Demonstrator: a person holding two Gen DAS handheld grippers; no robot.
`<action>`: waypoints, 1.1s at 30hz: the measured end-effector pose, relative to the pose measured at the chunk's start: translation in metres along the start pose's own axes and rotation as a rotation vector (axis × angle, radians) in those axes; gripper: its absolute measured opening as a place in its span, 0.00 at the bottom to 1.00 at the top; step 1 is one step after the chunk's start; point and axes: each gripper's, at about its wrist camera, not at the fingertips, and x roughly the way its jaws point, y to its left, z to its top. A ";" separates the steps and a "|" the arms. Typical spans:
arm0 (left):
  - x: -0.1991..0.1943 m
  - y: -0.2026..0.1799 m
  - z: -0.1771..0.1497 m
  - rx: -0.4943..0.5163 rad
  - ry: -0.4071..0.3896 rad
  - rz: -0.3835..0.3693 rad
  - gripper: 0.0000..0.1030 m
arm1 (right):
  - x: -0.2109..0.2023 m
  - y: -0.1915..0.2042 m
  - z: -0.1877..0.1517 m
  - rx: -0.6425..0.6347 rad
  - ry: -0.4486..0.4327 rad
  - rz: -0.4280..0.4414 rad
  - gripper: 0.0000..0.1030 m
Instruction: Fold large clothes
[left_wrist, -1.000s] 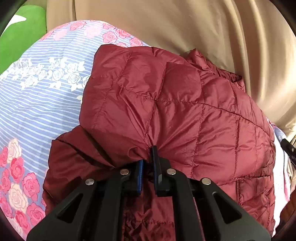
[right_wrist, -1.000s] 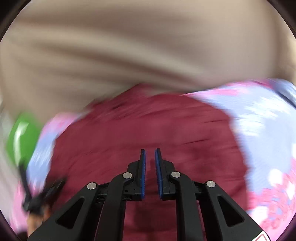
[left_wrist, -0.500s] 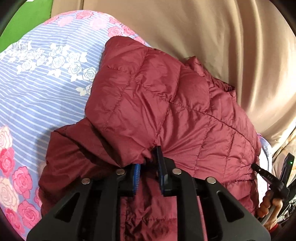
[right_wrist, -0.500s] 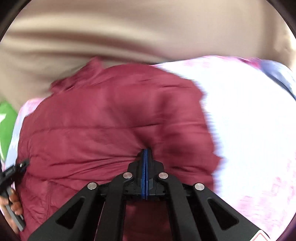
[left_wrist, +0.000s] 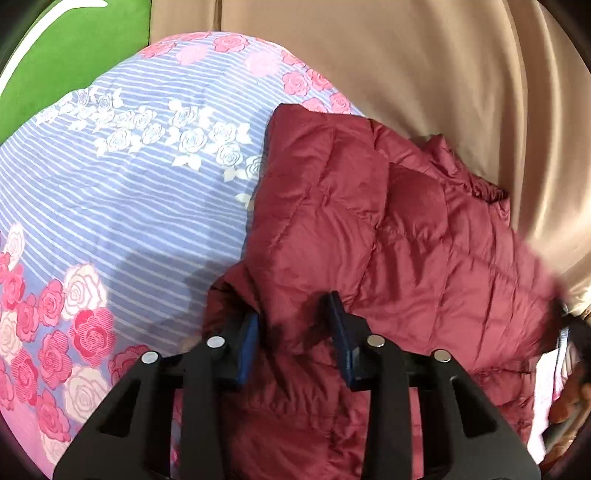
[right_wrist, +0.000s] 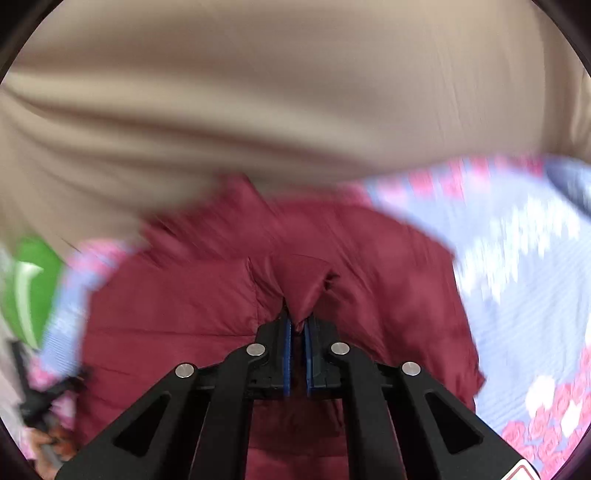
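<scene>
The maroon quilted jacket (left_wrist: 388, 236) lies on the floral bedsheet (left_wrist: 122, 206), against the tan curtain. The left tongs (left_wrist: 293, 334) have just been spreading, letting their fold go; the right tongs (right_wrist: 297, 332) now pinch a fresh pleat, readying another fold

1 maroon quilted jacket (left_wrist: 388, 236) is seen, spread on 1 floral striped bedsheet (left_wrist: 122, 221). 1 beige curtain (left_wrist: 424, 74) is counted behind the jacket, and 1 green cushion (left_wrist: 66, 55) beyond the sheet's far corner, well apart from the jacket. 2 grippers are counted at the jacket: 1 left gripper (left_wrist: 295, 332) and 1 right gripper (right_wrist: 297, 325). 1 hand (right_wrist: 48, 443) is glimpsed beside the jacket's edge.
</scene>
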 end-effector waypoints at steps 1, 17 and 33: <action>0.001 -0.001 -0.002 0.013 -0.006 0.006 0.31 | -0.006 -0.001 0.002 0.001 -0.037 0.014 0.04; -0.002 0.010 -0.013 -0.013 -0.041 -0.015 0.30 | 0.019 0.118 -0.009 -0.190 0.157 0.119 0.19; -0.013 0.021 -0.021 -0.036 -0.047 -0.029 0.28 | 0.191 0.303 -0.069 -0.476 0.306 0.040 0.10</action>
